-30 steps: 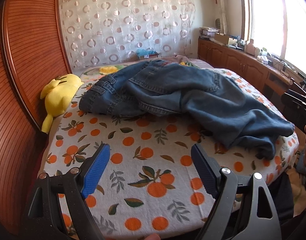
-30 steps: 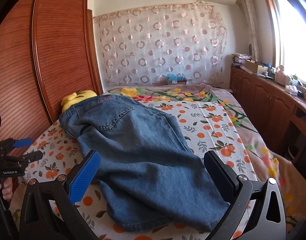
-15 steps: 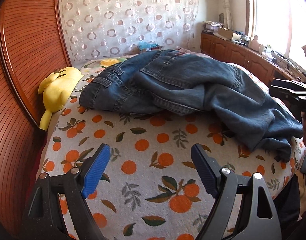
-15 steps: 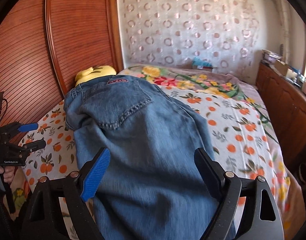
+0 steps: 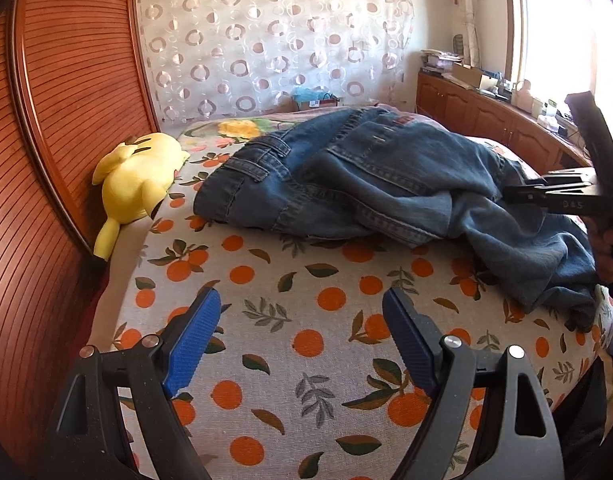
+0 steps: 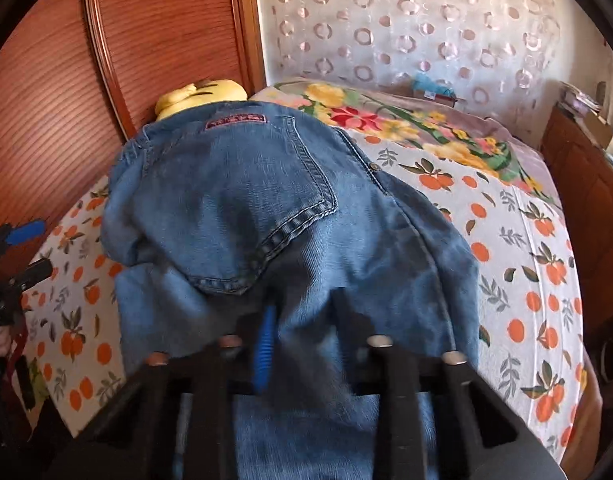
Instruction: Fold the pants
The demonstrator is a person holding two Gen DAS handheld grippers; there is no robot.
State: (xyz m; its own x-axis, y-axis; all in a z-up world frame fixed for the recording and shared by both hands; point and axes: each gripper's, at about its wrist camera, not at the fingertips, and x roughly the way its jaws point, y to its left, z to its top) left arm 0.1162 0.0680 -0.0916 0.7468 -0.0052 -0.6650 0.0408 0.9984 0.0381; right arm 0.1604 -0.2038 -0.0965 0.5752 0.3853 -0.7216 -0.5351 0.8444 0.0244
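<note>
A pair of blue jeans [image 5: 386, 176] lies rumpled on the bed, waistband toward the headboard. In the right wrist view the jeans [image 6: 246, 208] fill the middle, back pocket up. My right gripper [image 6: 302, 320] is shut on the jeans' leg fabric; it also shows at the right of the left wrist view [image 5: 518, 194], pressed into the denim. My left gripper [image 5: 302, 328] is open and empty, above the orange-print sheet [image 5: 298, 280] in front of the jeans; it shows at the left edge of the right wrist view [image 6: 22, 248].
A yellow plush toy [image 5: 138, 176] lies by the wooden headboard [image 5: 66, 100]. A wooden cabinet [image 5: 486, 120] with clutter runs under the window at the right. A floral blanket [image 6: 386, 120] covers the far part of the bed.
My right gripper has moved down onto the jeans and closed on the leg fabric. My left gripper has moved a little closer to the jeans, still open.
</note>
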